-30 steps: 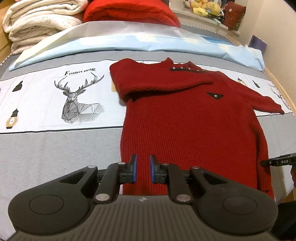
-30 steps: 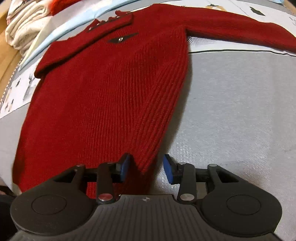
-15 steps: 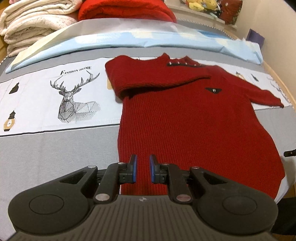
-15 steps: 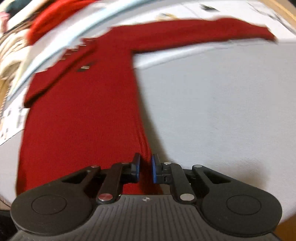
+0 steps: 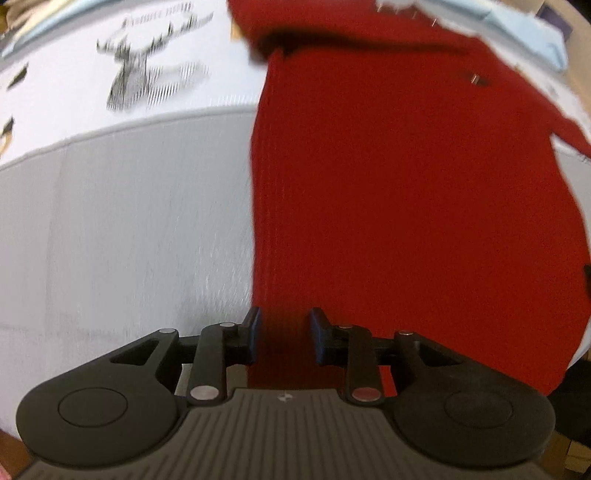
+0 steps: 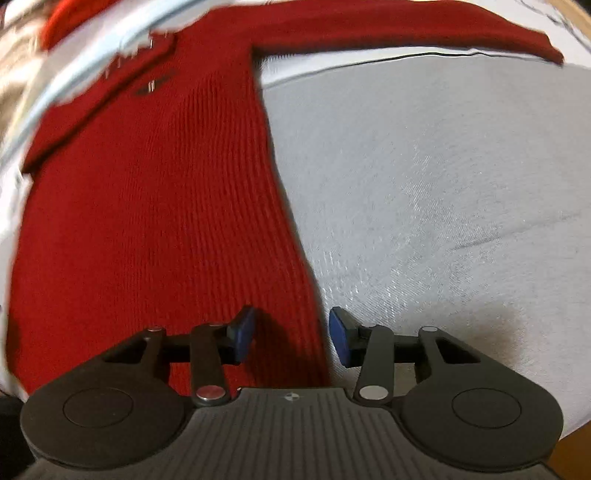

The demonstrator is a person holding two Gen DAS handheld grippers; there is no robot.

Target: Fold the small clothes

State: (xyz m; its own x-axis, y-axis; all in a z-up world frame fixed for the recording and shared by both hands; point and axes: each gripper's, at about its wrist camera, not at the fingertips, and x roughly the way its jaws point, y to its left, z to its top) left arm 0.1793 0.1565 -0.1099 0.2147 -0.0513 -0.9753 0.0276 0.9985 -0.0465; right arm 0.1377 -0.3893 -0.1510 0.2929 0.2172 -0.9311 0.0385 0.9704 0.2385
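- Here, nearest the left wrist camera, the left gripper points down at the bottom left corner of the red sweater; its jaws have just been opening and now stand apart, with the sweater's side edge between the blue pads, not pinched.
- In the right wrist view, the right gripper has its jaws just opened too, spread over the sweater's other bottom corner; the knit edge runs between the pads without being clamped.
- The sweater lies flat on the grey bedcover, one sleeve stretched out sideways, the other folded across the chest.
- Farther off, blurred, a stag print shows on the white band of the cover.
- No containers show.
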